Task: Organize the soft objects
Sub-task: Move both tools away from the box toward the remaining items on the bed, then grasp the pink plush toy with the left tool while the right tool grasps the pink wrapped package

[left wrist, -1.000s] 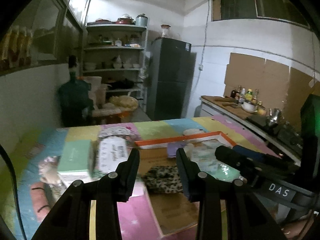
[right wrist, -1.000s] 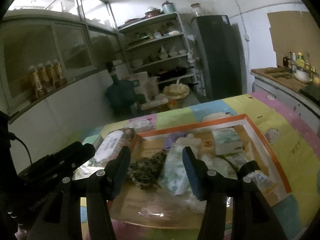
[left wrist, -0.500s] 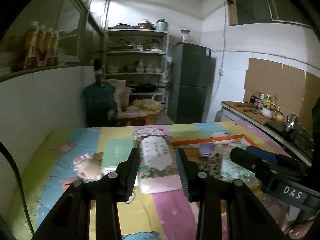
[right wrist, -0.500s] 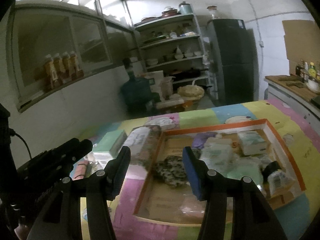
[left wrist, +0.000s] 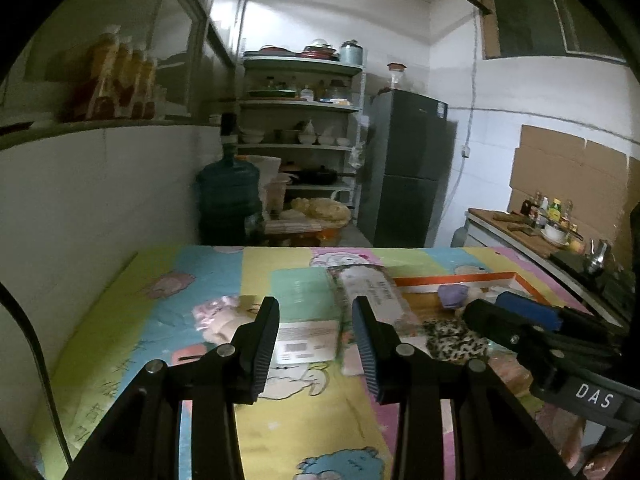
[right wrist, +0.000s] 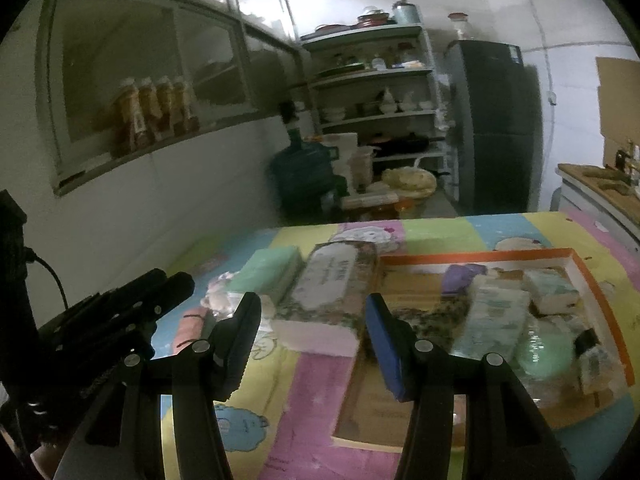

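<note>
We note the shallow orange-rimmed cardboard tray point(right wrist: 472, 257) lying on the patchwork cartoon-print table cover point(right wrist: 440, 228), toward its right half. Inside the tray, from its near left end: a leopard-print fabric piece point(right wrist: 436, 314), a purple folded cloth point(right wrist: 464, 274) behind it, a pale blue-white plastic-wrapped tissue pack point(right wrist: 496, 318) in the middle, a second smaller wrapped pack point(right wrist: 554, 290) at the far right, and a mint-green round soft item in clear wrap point(right wrist: 544, 350) near the front right. The contents beyond that are too blurred for us to identify. The tray's near left floor is bare cardboard. Outside the tray, just beside its left wall, lies a long floral-print wrapped tissue pack point(right wrist: 332, 280), and left of that, touching it, a mint-green rectangular box point(right wrist: 268, 270). Further left on the cover we see a pinkish bundle in crinkled clear plastic point(left wrist: 218, 318) and a salmon-coloured roll with a dark band point(right wrist: 190, 326). The left gripper point(left wrist: 314, 340) hovers over the cover with its jaws spread and nothing between them. The right gripper point(right wrist: 314, 340) likewise hangs with jaws spread and empty, framing the floral pack's near end without touching it.
</note>
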